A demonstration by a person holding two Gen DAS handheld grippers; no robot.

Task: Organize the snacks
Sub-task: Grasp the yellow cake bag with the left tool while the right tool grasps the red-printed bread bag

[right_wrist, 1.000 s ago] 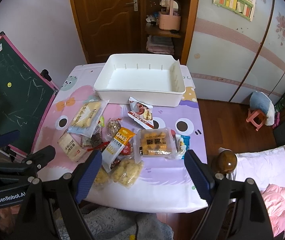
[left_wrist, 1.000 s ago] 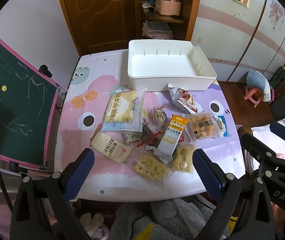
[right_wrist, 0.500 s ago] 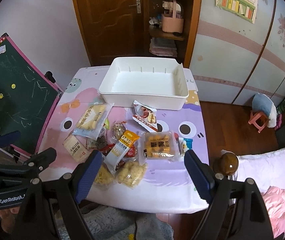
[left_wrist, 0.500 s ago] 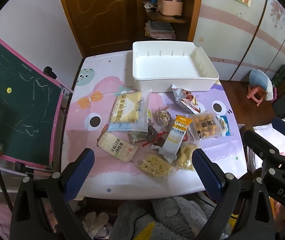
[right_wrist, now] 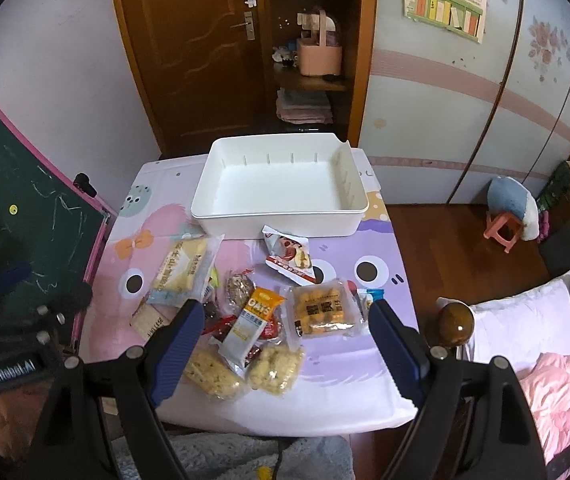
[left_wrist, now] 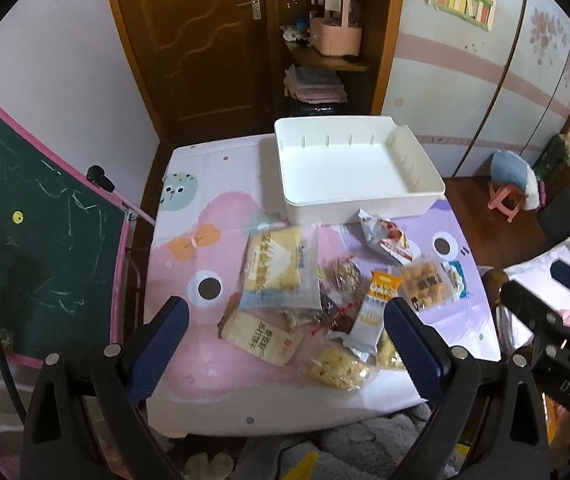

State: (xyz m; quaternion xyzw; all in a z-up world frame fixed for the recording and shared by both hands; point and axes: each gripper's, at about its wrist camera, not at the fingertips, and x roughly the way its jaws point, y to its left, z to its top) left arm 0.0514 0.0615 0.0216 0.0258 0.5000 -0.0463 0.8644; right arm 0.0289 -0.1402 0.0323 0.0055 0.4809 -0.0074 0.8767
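Several snack packets lie in a heap on the pink and purple table cover (left_wrist: 205,380) (right_wrist: 349,384): a big yellow cake pack (left_wrist: 275,270) (right_wrist: 181,270), an orange and white oats bar (left_wrist: 373,308) (right_wrist: 251,322), a pack of fried balls (left_wrist: 425,284) (right_wrist: 323,310), a red and white pouch (left_wrist: 385,236) (right_wrist: 289,254). Behind them an empty white bin (left_wrist: 349,168) (right_wrist: 281,188) stands. My left gripper (left_wrist: 285,340) hangs open above the near edge of the heap, holding nothing. My right gripper (right_wrist: 283,344) is open too, above the near packets, with nothing between its fingers.
A green chalkboard with a pink frame (left_wrist: 33,240) (right_wrist: 25,216) leans at the table's left side. A wooden door and a shelf with a pink basket (left_wrist: 335,34) are behind the table. A bed with pink bedding (right_wrist: 545,344) and a small pink stool (right_wrist: 503,228) are on the right.
Both grippers have drawn back and upward from the table, so the table and bin look smaller and farther. The jaws stayed open. The snacks have not moved.
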